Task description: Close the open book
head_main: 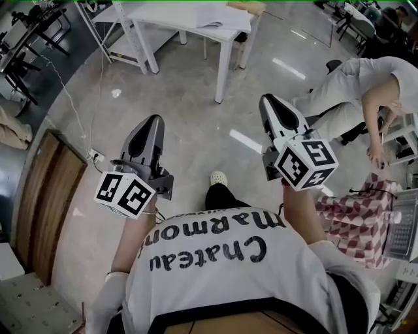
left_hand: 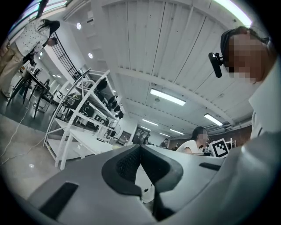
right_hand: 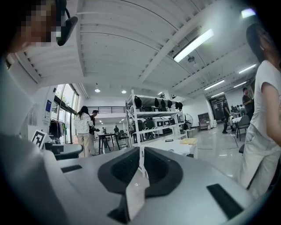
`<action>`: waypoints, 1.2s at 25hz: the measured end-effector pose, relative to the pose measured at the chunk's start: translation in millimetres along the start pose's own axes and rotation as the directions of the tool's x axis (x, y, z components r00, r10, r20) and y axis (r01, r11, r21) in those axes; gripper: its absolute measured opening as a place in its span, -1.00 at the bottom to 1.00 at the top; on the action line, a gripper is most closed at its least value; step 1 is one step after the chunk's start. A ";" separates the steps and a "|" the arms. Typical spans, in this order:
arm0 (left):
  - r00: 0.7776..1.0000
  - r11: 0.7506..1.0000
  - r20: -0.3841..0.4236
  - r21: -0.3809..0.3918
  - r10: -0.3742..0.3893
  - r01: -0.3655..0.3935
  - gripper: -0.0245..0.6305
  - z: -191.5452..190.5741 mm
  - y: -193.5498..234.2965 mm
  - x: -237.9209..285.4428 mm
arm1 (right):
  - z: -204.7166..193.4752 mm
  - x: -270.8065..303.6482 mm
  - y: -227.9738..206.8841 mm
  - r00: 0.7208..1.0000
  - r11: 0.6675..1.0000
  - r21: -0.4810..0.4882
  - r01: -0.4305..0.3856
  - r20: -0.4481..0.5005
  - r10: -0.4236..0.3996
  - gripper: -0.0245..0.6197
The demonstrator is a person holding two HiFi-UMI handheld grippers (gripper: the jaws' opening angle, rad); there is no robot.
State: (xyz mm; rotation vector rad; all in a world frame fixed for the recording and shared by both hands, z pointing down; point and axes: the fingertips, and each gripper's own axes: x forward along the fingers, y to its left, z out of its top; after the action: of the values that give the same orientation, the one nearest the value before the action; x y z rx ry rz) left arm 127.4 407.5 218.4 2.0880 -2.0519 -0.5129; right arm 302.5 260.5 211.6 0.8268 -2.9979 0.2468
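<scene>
Grey left gripper and right gripper: jaws clenched, empty, held level. Open book not identifiable; pale sheets on far white tabletop may be it. Approach first, confirm, then push the cover over.

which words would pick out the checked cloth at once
Start from the grey floor and go to the head view's right edge, low down. The cloth lies there beside the wearer's right arm; it alone has red and white checks.
</scene>
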 end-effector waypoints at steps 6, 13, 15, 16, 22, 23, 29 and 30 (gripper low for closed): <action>0.998 0.999 0.040 0.023 0.039 -0.040 -0.85 17.2 34.4 56.7 | 11.7 66.5 -37.2 1.000 1.000 -0.019 -0.020 -0.011 0.020 -0.77; 0.990 0.999 0.128 -0.015 0.053 -0.052 -0.85 49.4 61.2 124.8 | 55.0 131.4 -83.5 0.997 0.998 -0.031 -0.053 0.059 0.055 -0.77; 0.988 0.998 0.144 -0.026 0.062 -0.058 -0.85 50.0 69.6 139.1 | 61.0 143.7 -94.6 0.995 0.998 -0.034 -0.061 0.075 0.064 -0.77; 0.987 0.997 0.146 -0.034 0.072 -0.068 -0.85 47.3 74.6 144.8 | 60.5 148.9 -100.1 0.995 0.997 -0.036 -0.063 0.074 0.066 -0.77; 0.984 0.992 0.126 -0.045 0.122 -0.117 -0.85 30.1 98.1 173.6 | 37.8 178.8 -126.6 0.997 0.997 -0.009 -0.073 0.016 0.073 -0.77; 0.985 0.992 0.123 -0.047 0.125 -0.120 -0.85 27.8 100.1 178.1 | 34.2 183.3 -130.6 0.997 0.997 -0.002 -0.073 0.008 0.073 -0.77; 0.990 0.990 0.067 -0.065 0.127 -0.122 -0.85 11.2 115.6 196.4 | 13.1 212.8 -146.8 0.997 0.996 0.057 -0.068 -0.042 0.070 -0.77; 0.989 0.990 0.056 -0.057 0.134 -0.131 -0.85 8.8 120.6 197.8 | 8.8 218.7 -147.8 0.996 0.995 0.070 -0.068 -0.053 0.072 -0.77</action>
State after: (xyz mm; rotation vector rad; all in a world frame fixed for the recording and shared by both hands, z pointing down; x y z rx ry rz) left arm 10.6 207.5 228.5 1.9124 -2.1665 -0.6079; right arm 190.3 22.9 238.3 0.7081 -2.9847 0.3687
